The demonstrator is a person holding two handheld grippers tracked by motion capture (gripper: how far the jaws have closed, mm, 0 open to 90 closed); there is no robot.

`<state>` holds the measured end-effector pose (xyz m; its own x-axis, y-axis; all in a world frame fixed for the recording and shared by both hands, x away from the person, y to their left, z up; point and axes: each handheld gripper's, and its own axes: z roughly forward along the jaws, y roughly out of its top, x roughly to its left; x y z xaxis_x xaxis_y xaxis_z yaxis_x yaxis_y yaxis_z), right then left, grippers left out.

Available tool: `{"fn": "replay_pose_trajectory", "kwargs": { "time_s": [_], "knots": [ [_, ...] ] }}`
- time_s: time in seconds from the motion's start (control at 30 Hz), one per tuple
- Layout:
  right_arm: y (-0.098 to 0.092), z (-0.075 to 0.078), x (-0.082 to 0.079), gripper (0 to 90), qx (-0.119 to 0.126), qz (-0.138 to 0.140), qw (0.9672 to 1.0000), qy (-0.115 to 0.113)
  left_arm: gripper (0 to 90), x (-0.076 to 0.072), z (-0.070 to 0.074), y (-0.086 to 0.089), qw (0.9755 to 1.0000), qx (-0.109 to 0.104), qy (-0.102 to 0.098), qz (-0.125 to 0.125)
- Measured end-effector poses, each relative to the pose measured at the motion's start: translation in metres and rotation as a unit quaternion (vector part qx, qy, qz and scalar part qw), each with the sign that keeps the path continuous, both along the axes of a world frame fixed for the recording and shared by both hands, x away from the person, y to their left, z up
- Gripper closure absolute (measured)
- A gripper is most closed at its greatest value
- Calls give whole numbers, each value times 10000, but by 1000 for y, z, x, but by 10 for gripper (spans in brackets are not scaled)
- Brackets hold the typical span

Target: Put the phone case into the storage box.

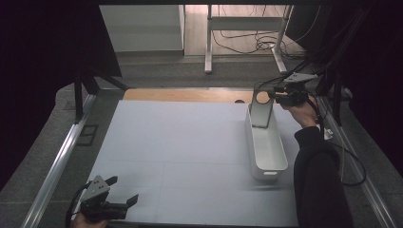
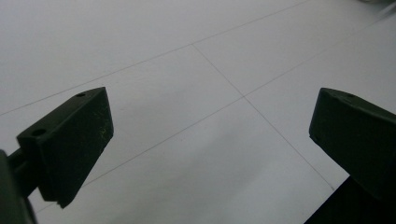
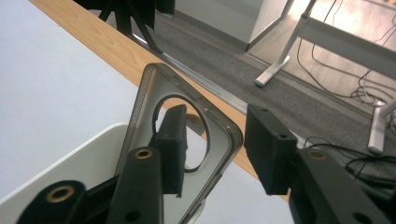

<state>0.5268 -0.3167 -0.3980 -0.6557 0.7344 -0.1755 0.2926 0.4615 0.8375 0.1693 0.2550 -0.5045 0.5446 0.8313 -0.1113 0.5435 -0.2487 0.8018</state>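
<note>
From above, the translucent grey plastic phone case with a round cut-out [image 1: 262,109] stands upright at the far end of the long white plastic bin [image 1: 266,151], leaning on its far wall, with the right gripper [image 1: 274,96] level at its top edge. The right gripper view shows what the high view cannot: the fingers [image 3: 270,144] stand spread on either side of the case's upper corner, one seen through the round cut-out, the other clear of the rim with a gap, so nothing is pinched. It also shows the wooden strip [image 3: 116,51] along the far edge of the pale grey surface [image 1: 190,142] just behind the bin. The left gripper [image 1: 124,190] sits at the near left corner of the surface, well apart from the bin; its own view shows its fingers [image 2: 70,140] spread wide over bare surface crossed by thin lines. Between the grippers the surface lies open; the bin runs close along the right edge.
</note>
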Motion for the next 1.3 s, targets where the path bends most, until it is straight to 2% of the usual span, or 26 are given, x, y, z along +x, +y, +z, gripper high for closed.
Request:
{"fn": "replay_pose_trajectory", "kwargs": {
  "time_s": [0.1, 0.23, 0.33, 0.4, 0.47, 0.7, 0.87, 0.97, 1.3],
  "knots": [
    [1, 2, -1, 508, -2, -106, 9999, -13, 6, 0, 0, 0, 10000, 9, -1, -6],
    [-1, 3, -2, 425, 136, -179, 9997, 61, 6, 0, 0, 0, 10000, 9, -3, -7],
    [-1, 6, -3, 317, 304, -323, 9988, 192, 6, 0, 0, 0, 10000, -6, 5, -1],
    [-2, 7, -4, 262, 333, -425, 9982, 278, 6, 0, 0, 0, 10000, -12, 2, -1],
    [-3, 9, -5, 232, 405, -556, 9969, 379, 6, 0, 0, 0, 10000, -17, 0, 4],
    [-8, 16, -12, 108, 762, -721, 9915, 770, 6, 0, 0, 2, 10000, -89, 4, 22],
    [-7, 18, -18, 56, 719, -835, 9897, 917, 6, 0, 0, 3, 9999, -124, -12, 37],
    [-4, 19, -24, 40, 565, -797, 9904, 976, 5, 0, 0, 4, 9998, -175, -3, 61],
    [1, 17, -47, 0, 482, -765, 9889, 1183, 4, -1, 0, 6, 9996, -243, -10, 113]
  ]
}}
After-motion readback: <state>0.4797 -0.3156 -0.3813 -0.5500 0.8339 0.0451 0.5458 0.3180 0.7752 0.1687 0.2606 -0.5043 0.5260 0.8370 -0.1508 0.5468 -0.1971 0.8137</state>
